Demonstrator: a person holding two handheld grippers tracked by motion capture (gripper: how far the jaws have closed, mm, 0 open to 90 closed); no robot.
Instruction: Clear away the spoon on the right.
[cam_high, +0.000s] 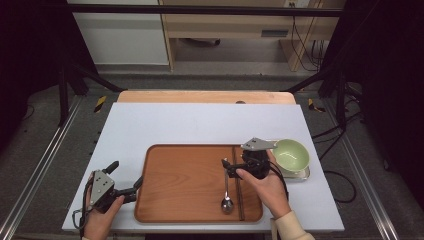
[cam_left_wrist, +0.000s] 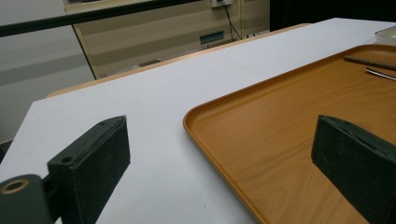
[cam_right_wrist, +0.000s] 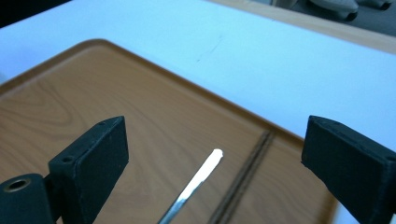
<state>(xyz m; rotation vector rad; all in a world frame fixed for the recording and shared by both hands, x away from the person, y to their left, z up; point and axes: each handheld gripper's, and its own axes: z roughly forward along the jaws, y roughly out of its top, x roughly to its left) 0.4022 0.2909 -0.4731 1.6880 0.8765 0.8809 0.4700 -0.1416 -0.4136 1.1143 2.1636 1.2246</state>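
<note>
A wooden tray (cam_high: 185, 185) lies on the white table top. A metal spoon (cam_high: 227, 196) rests in it near the right side, bowl end toward me, beside a dark groove (cam_high: 239, 192). My right gripper (cam_high: 226, 169) is open just over the spoon's handle; in the right gripper view the handle tip (cam_right_wrist: 205, 170) lies between the two spread jaws of the right gripper (cam_right_wrist: 212, 182), untouched. My left gripper (cam_high: 127, 173) is open at the tray's left edge. In the left gripper view the left gripper (cam_left_wrist: 224, 163) straddles the tray rim (cam_left_wrist: 196, 133).
A pale green bowl (cam_high: 290, 154) stands on a small silvery dish (cam_high: 302, 175) just right of the tray, close behind the right hand. The white top (cam_high: 200, 122) runs wide beyond the tray. Dark frame posts stand at both sides.
</note>
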